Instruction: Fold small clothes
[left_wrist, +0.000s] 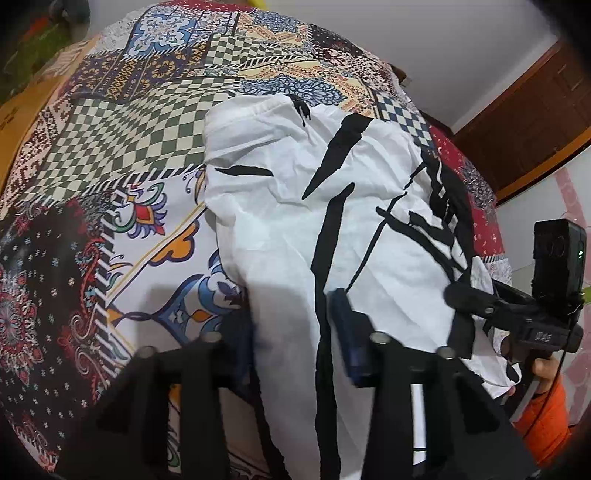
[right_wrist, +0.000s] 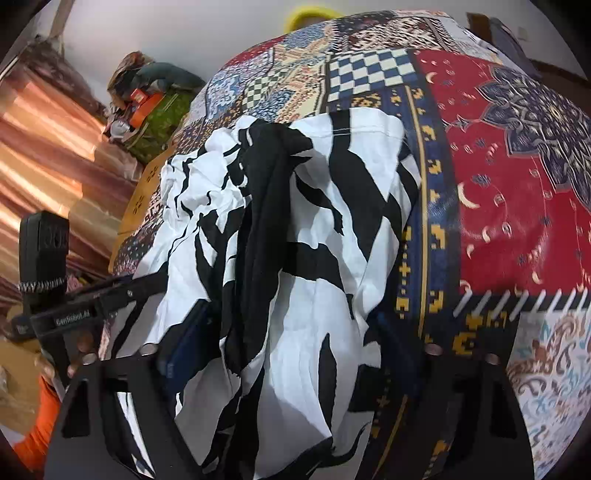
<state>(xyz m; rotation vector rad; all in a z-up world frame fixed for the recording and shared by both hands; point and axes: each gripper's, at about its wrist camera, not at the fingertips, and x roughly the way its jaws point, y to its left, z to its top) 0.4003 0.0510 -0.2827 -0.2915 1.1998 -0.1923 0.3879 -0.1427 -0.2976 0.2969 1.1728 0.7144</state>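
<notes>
Thin, crinkled white cotton slashed with jagged black streaks, the garment (left_wrist: 314, 206) lies rumpled on a patchwork-print bedspread (left_wrist: 122, 140). The left gripper (left_wrist: 295, 325) and right gripper (right_wrist: 291, 339) each have their blue-padded fingers spread wide, cloth draped loosely between them.

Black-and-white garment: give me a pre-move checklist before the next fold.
1. White cotton garment with black brush-stroke print lying on the patchwork-print bedspread: ok.
2. Garment spread flat: not ok, it is bunched and creased, with a black band ridged up the middle.
3. Left tongs have cloth between the fingers: ok; whether they pinch it: cannot tell.
4. Right tongs have cloth between the fingers: ok; firm grip: cannot tell.
5. Both tongs at the same near edge of the garment: ok.
6. Bedspread bare beyond the garment for laying it out: ok.
</notes>
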